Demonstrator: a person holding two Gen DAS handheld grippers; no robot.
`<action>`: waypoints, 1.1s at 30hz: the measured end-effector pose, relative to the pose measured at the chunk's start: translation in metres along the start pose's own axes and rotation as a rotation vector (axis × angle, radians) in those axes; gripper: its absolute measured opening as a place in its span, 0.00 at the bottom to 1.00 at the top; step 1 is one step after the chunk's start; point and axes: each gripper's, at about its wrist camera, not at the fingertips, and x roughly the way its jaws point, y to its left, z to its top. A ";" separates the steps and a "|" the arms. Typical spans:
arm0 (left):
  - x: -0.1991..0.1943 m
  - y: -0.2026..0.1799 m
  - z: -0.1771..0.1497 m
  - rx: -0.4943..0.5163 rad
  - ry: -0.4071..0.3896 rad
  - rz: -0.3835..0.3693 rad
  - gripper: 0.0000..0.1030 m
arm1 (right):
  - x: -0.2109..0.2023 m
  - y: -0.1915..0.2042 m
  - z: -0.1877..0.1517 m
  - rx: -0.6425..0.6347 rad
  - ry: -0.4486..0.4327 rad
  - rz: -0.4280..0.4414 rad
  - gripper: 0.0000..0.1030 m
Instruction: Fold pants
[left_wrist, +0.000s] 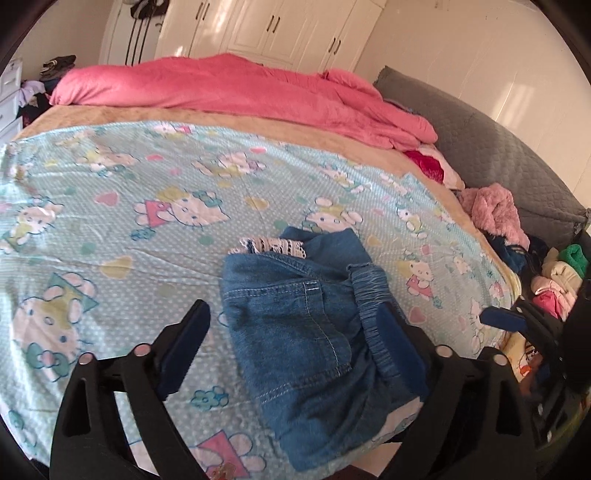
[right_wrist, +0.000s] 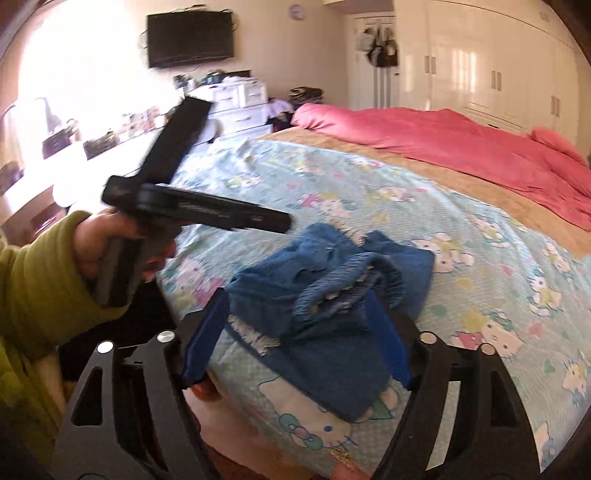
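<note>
The left gripper (left_wrist: 291, 347) is hanging wide open over the pants (left_wrist: 314, 339), gripping nothing; the right gripper (right_wrist: 295, 339) is likewise gaping, empty. The pants are lying in a compact bundle near the bed's (left_wrist: 110, 177) front edge, long axis running away from the edge, elastic waistband rightward. The folding is looking nearly finished; next probably comes a last tuck of the loose waistband.

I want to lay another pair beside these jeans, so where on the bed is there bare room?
Free: the cartoon sheet between the folded jeans and the pink duvet, and left of the jeans. Crowded: the bed's right edge, where a clothes pile and a fuzzy pink garment sit by the grey headboard.
</note>
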 end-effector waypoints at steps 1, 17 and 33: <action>-0.005 0.001 0.000 -0.003 -0.009 0.006 0.90 | -0.001 -0.003 0.000 0.011 -0.003 -0.009 0.71; -0.032 0.021 -0.014 -0.066 -0.031 0.067 0.96 | -0.004 -0.071 -0.011 0.318 0.019 -0.247 0.76; 0.057 0.022 -0.029 -0.110 0.125 0.055 0.96 | 0.088 -0.125 -0.022 0.549 0.252 -0.052 0.48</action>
